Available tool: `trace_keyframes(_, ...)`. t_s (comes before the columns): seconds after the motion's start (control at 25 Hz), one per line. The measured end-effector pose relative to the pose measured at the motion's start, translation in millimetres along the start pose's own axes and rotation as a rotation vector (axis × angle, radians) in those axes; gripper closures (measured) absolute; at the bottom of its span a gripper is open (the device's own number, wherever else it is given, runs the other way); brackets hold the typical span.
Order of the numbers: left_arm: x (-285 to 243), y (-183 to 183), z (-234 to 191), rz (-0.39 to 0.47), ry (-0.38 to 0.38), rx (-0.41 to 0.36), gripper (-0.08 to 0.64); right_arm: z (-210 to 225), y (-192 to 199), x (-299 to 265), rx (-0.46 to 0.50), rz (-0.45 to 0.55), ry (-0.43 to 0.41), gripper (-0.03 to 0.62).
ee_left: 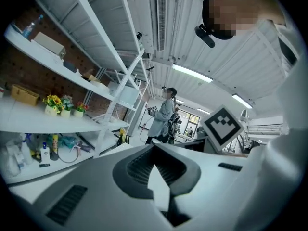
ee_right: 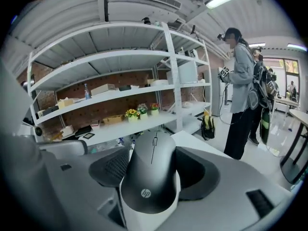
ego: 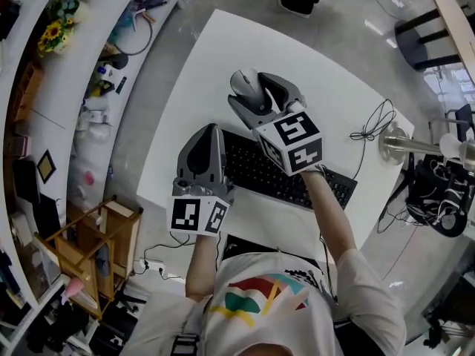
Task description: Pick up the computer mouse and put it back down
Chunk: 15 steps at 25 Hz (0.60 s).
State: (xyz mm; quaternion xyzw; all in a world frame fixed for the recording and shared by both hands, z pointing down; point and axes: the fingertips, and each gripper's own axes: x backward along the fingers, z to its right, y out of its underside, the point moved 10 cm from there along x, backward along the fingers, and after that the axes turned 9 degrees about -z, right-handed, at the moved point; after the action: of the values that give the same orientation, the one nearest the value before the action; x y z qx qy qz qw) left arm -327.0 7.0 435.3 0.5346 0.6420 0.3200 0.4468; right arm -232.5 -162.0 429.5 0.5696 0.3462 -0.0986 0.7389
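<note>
Starting at the left of the head view, shelving carrying a pot of sunflowers runs beside the white counter, and a wooden rack stands on the floor nearer the person. The left tool is at the left end of a black keyboard, with its marker cube toward the person. From above, its jaws read only as one dark wedge. The left gripper view settles it: the two jaws meet at the tips, with a thin sliver between them further back and nothing held. That view also catches the right tool's marker cube and a standing person far off among the shelves.

Further right, the right tool reaches past the keyboard's far edge. Its jaws are closed on the sides of the dark grey computer mouse, which sits over the counter's middle. The head view shows just the mouse's rounded back. The right gripper view adds the scroll wheel and a small "hp" logo on the near end, the only readable writing. The cubes bear black-and-white square patterns, no letters. No view shows whether the mouse touches the counter. At the far right, a thin black cable lies looped near the counter's corner.
</note>
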Motion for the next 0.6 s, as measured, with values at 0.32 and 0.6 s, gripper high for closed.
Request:
trace_keyframes(0.32,-13.7,20.9,-48.3,-0.007,-0.084,0.07,0.514,6.5,10.8,-115.9,0.047,-0.151,-0.043,0.281)
trace_keyframes(0.6,-17.2,21.9,-65.5,-0.017,-0.133,-0.019,0.514,-1.4,15.0,-161.2,0.108,-0.226,-0.003,0.281)
